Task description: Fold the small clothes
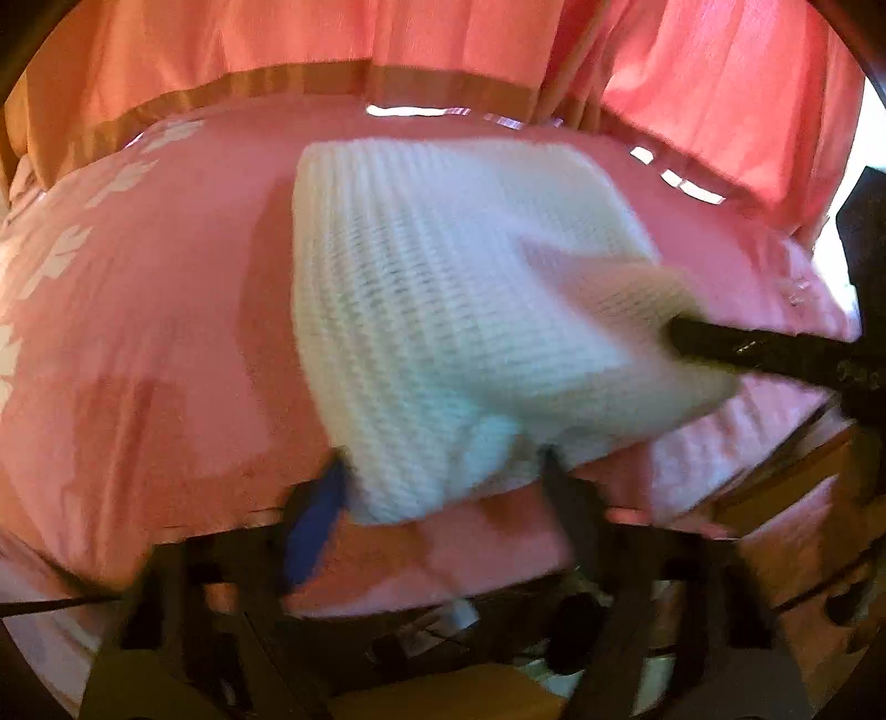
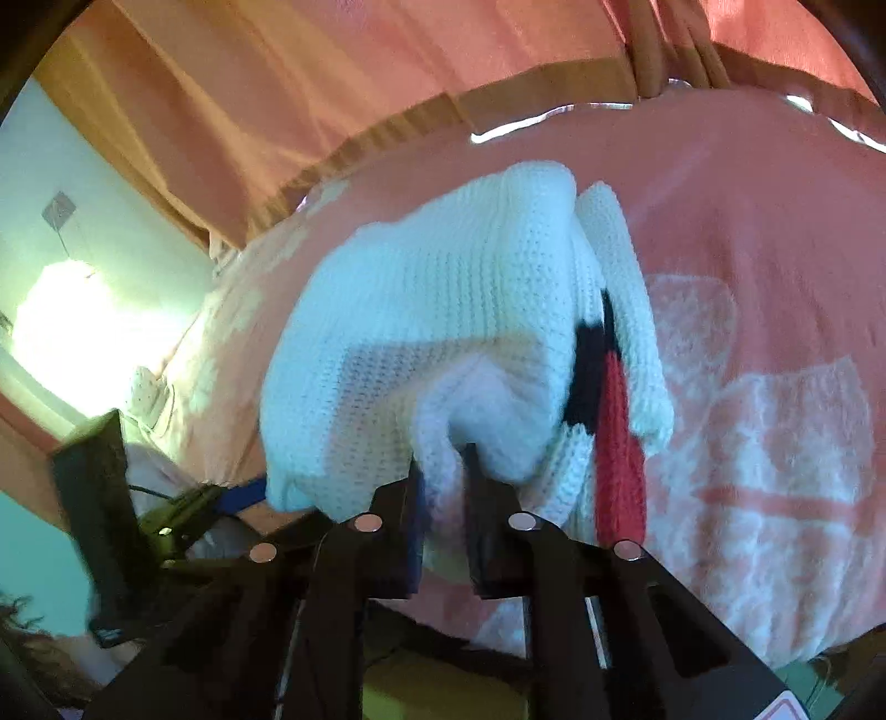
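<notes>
A white knitted garment lies on a pink bedspread. In the right wrist view the garment shows a black and red patch on its right side. My right gripper is shut on a fold of the knit at its near edge; it also enters the left wrist view from the right, pinching the cloth. My left gripper is open, its fingers wide apart at the garment's near edge, with the knit hanging between them. The frames are blurred.
Pink curtains hang behind the bed. A brown band runs along the far edge of the bed. The bedspread has white printed patches. The left gripper shows at the lower left of the right wrist view.
</notes>
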Available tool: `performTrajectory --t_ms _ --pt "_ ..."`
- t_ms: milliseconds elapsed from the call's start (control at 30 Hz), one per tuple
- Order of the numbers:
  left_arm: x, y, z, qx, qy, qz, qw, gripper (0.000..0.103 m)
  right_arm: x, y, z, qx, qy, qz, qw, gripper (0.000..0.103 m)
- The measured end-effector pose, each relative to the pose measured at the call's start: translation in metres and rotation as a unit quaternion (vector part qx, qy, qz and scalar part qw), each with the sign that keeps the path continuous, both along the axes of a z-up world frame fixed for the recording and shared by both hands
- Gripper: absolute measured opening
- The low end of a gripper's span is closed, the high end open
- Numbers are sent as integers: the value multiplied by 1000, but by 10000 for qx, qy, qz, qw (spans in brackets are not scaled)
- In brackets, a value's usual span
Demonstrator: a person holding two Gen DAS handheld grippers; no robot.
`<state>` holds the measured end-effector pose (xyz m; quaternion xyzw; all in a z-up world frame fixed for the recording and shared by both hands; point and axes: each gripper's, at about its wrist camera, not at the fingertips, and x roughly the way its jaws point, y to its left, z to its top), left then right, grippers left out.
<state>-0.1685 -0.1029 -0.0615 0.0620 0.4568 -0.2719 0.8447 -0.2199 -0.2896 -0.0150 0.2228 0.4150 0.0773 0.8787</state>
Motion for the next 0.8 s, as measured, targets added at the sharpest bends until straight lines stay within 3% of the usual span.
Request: performTrajectory --t_ms 67,133,267,300,400,433,500,600,733,767,800 --pt "8 8 3 -160 177 54 9997 45 -17 -8 25 -143 -470 -173 9986 11" --pt "13 13 2 -176 272 94 9994 45 -26 -16 30 -248 -526 -257 9980 11" --pt "16 13 -18 -21 579 95 9983 48 -9 -21 -41 -427 830 -190 9955 13" --pt "14 13 -17 -20 531 103 9985 49 -12 -20 -39 -406 789 -227 9958 15" --pt "8 19 -4 -92 599 3 9982 56 -23 -18 0 -708 262 -334 9966 40" --pt "6 25 7 -306 617 -16 9976 59 -25 -18 12 -766 106 -361 9964 46" --pt "8 35 27 -677 569 -5 9961 77 -16 -24 37 -876 -167 -354 9954 50" --pt "23 40 55 -942 267 125 9951 85 19 -33 44 -871 -185 -243 9957 63" --pt "58 31 74 -988 -65 401 9943 85 80 -37 11 -696 358 -110 9969 61" --pt "64 28 74 -970 -84 443 9943 85 91 -37 -3 -581 533 -58 9969 51" --pt "70 26 73 -958 -104 467 9943 85 97 -34 -10 -541 638 3 9965 18"
